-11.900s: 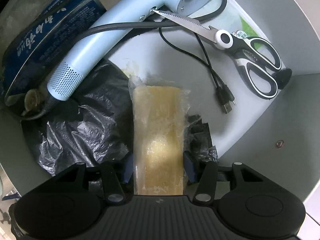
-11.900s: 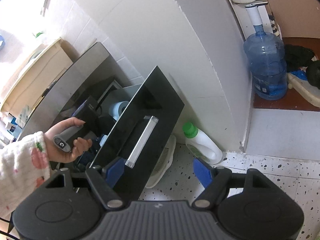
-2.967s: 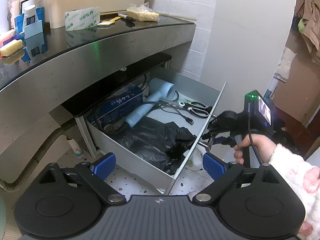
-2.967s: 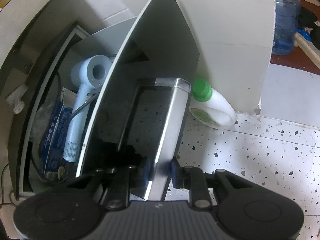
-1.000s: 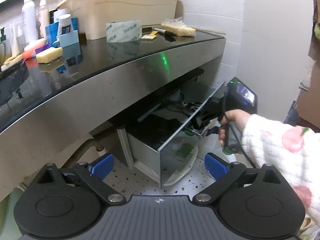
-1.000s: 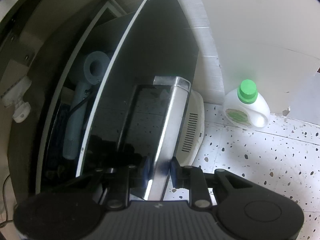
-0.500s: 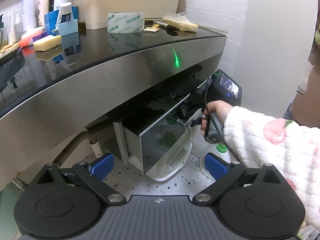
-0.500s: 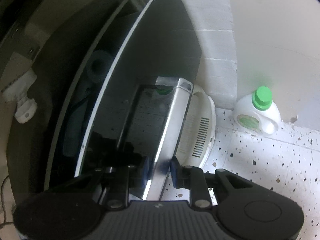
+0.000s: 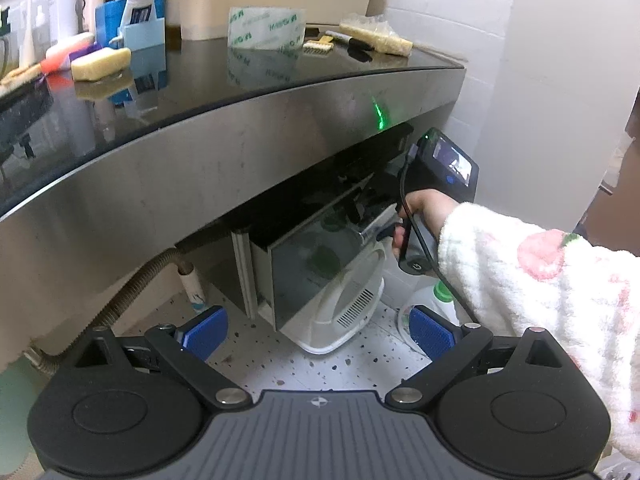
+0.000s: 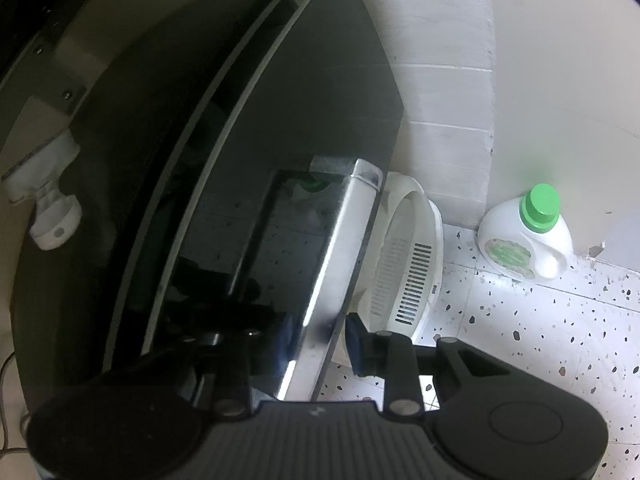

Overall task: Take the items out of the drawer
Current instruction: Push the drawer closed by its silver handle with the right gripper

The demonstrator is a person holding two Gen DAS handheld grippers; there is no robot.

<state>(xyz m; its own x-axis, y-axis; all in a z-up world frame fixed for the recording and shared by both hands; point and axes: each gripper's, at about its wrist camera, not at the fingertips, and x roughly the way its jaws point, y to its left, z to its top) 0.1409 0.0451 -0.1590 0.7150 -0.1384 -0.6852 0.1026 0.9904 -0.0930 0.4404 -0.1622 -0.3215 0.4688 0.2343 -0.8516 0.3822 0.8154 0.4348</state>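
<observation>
The drawer (image 9: 316, 264) has slid nearly shut under the counter (image 9: 200, 160) since a second ago. My right gripper (image 10: 318, 338) stays clamped on its handle (image 10: 336, 248); my left gripper (image 9: 316, 330) hangs wide open, empty.

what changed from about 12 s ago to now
The drawer, then wide open, has been pushed almost shut under the counter. The right tongs, open and free then, now grip the drawer handle. The left tongs let go of the wrapped sponge, now on the counter, and are open.
</observation>
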